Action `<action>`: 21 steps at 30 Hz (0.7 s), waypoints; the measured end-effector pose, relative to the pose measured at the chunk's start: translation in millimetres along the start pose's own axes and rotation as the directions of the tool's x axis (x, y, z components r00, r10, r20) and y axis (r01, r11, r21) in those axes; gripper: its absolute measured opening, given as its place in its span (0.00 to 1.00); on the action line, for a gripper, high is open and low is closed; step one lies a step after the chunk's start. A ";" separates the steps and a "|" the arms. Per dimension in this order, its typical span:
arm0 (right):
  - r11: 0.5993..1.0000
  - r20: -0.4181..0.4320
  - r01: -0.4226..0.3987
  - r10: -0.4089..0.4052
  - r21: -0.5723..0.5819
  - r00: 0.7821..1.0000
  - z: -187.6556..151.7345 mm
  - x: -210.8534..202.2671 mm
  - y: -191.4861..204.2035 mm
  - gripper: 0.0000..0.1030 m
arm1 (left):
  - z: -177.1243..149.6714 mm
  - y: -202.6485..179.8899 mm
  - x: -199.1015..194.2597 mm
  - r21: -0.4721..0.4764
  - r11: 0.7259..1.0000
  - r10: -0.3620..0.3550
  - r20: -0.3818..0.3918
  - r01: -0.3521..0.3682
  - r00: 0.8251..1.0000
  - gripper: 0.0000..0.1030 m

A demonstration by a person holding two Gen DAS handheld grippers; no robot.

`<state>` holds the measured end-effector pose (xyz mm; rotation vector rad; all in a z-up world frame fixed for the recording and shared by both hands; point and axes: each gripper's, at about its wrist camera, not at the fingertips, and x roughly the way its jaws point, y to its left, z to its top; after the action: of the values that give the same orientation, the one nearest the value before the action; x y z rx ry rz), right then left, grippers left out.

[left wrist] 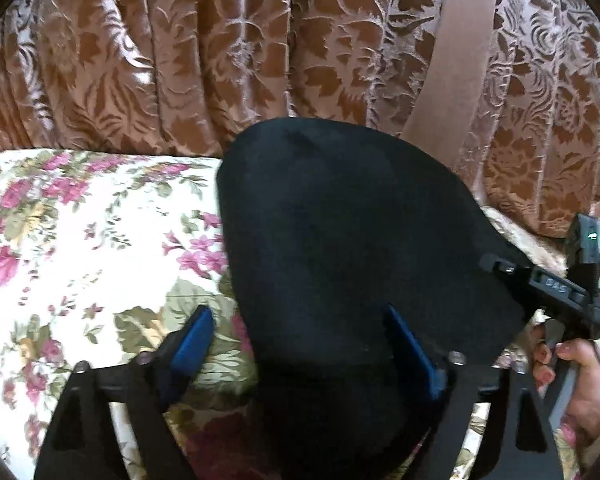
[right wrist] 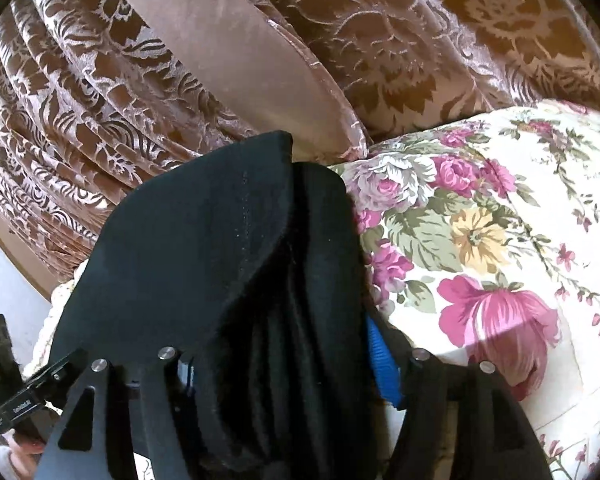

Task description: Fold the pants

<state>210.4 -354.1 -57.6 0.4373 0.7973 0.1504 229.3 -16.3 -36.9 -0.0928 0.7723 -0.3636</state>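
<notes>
Left wrist view: black fabric pants folded on floral bedspread, long axis running away toward curtain. Left gripper wide open, straddling near edge. Right gripper part-open, bunched folds between pads, grip unclear.

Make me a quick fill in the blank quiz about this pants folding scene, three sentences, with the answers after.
1. The pants are ____ in colour.
2. They lie on a bedspread printed with ____.
3. Seen from the left wrist, the left gripper has ____ pads, and its left pad stands clear of the cloth.

Missing words: black; flowers; blue
</notes>
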 end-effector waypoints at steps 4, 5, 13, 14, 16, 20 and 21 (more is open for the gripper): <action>0.999 0.005 0.037 -0.037 0.002 0.999 1.3 -3.5 5.1 0.70 | -1.8 -2.9 -4.7 -0.001 0.998 0.062 0.008 -0.062 0.998 0.99; 0.999 0.006 0.044 -0.044 0.005 0.999 1.4 -6.0 6.1 0.70 | -3.5 -5.1 -7.5 0.002 0.997 0.083 0.013 -0.084 0.996 1.00; 0.992 0.021 0.119 -0.120 0.038 0.993 -9.8 -34.7 7.5 0.70 | -16.6 -33.5 -31.4 0.108 0.955 0.266 0.111 -0.277 0.958 1.00; 0.991 0.025 0.133 -0.133 0.034 0.991 -12.1 -39.2 8.0 0.70 | -17.8 -34.6 -33.6 0.110 0.953 0.271 0.116 -0.283 0.956 1.00; 0.986 0.037 0.163 -0.164 0.020 0.986 -17.2 -48.1 11.4 0.70 | -22.1 -36.8 -39.7 0.106 0.950 0.281 0.117 -0.293 0.953 1.00; 0.971 0.063 0.237 -0.236 -0.017 0.970 -28.5 -66.4 26.2 0.70 | -29.5 -42.2 -52.7 0.092 0.939 0.319 0.124 -0.331 0.940 1.00; 0.967 0.069 0.252 -0.249 -0.038 0.966 -32.8 -71.2 32.3 0.70 | -33.8 -43.9 -58.5 0.081 0.943 0.313 0.115 -0.323 0.943 1.00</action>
<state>138.4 -335.3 -16.8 0.2924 0.7777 -0.0808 154.7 -34.9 -12.8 0.1064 0.6545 -0.0875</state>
